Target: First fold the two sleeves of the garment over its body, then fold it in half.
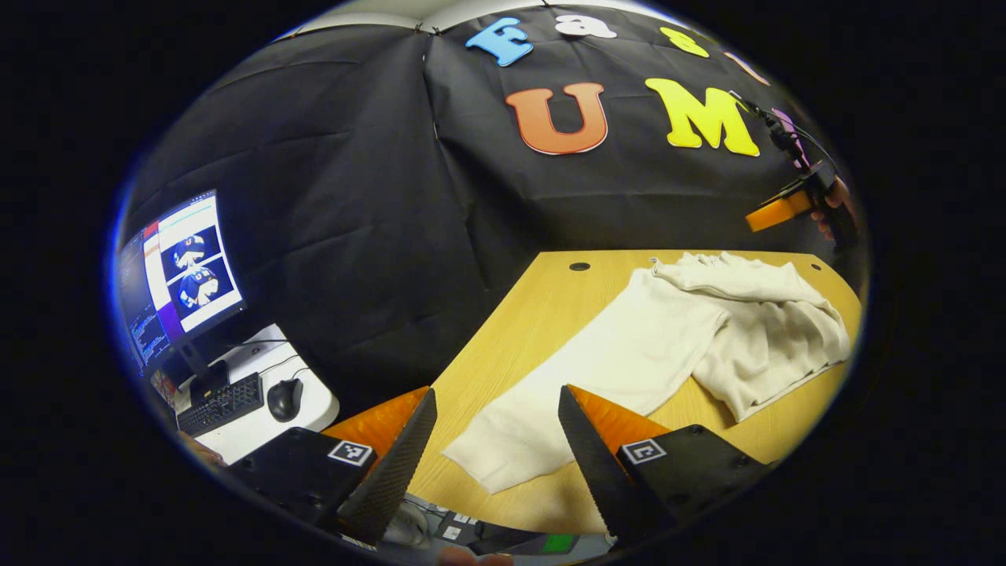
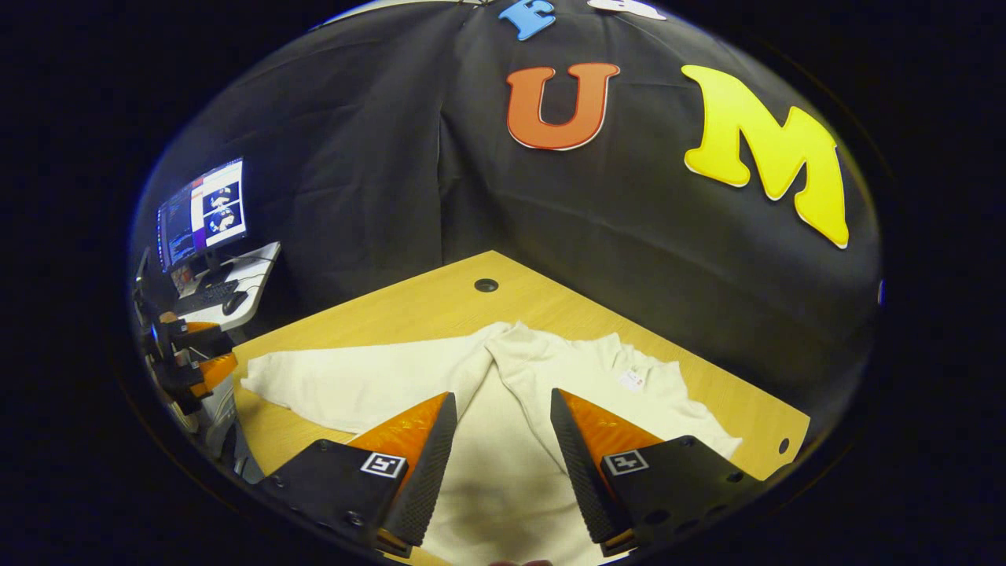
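Observation:
A cream long-sleeved garment (image 1: 754, 330) lies on the wooden table (image 1: 534, 314). One sleeve (image 1: 597, 369) stretches out flat towards my left gripper (image 1: 497, 393), which hangs open just above the cuff with nothing between its fingers. In the right gripper view the garment (image 2: 503, 464) is spread under my right gripper (image 2: 502, 395), which is open and empty above the body. There the long sleeve (image 2: 354, 385) runs off to the left, and the other sleeve (image 2: 613, 377) lies folded in on the right. The right gripper (image 1: 794, 208) shows far off in a hand, the left gripper (image 2: 185, 354) at the table's left end.
A white desk (image 1: 244, 424) with a monitor (image 1: 185, 271), keyboard (image 1: 224, 405) and mouse (image 1: 284, 398) stands to the left beyond the table edge. The tabletop has round cable holes (image 2: 486, 284). Black cloth walls close the table's far sides.

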